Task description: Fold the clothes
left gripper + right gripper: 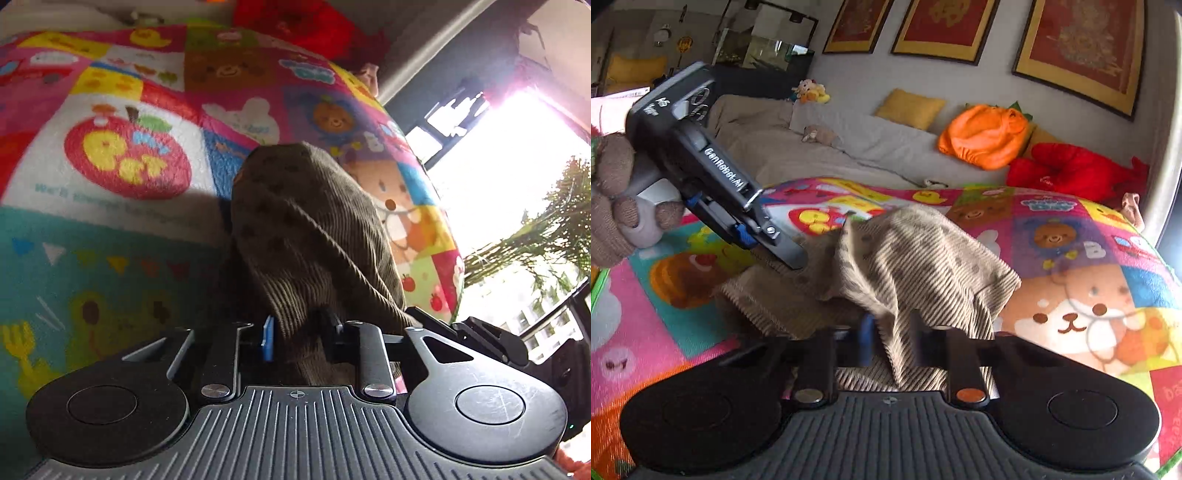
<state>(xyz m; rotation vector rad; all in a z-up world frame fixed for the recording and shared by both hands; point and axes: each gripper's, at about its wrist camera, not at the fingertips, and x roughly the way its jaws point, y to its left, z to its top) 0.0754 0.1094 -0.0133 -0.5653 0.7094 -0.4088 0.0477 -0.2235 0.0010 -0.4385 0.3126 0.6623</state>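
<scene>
Now both grippers pinch the corduroy garment [916, 258] tight: right gripper [892, 339] on its near edge, left gripper [301, 332] likewise. It hangs bunched over the play mat [1071, 236], which lies bare around it.

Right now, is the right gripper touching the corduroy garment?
Touching. The right wrist view shows the right gripper with its fingers pinched shut on a fold of the corduroy garment.

the garment [916, 258] is ribbed corduroy cloth, matt brown. the blanket [1071, 229] under it looks fleecy, printed. the left gripper [783, 251] is matt black plastic; a knitted glove [613, 206] holds it.
</scene>
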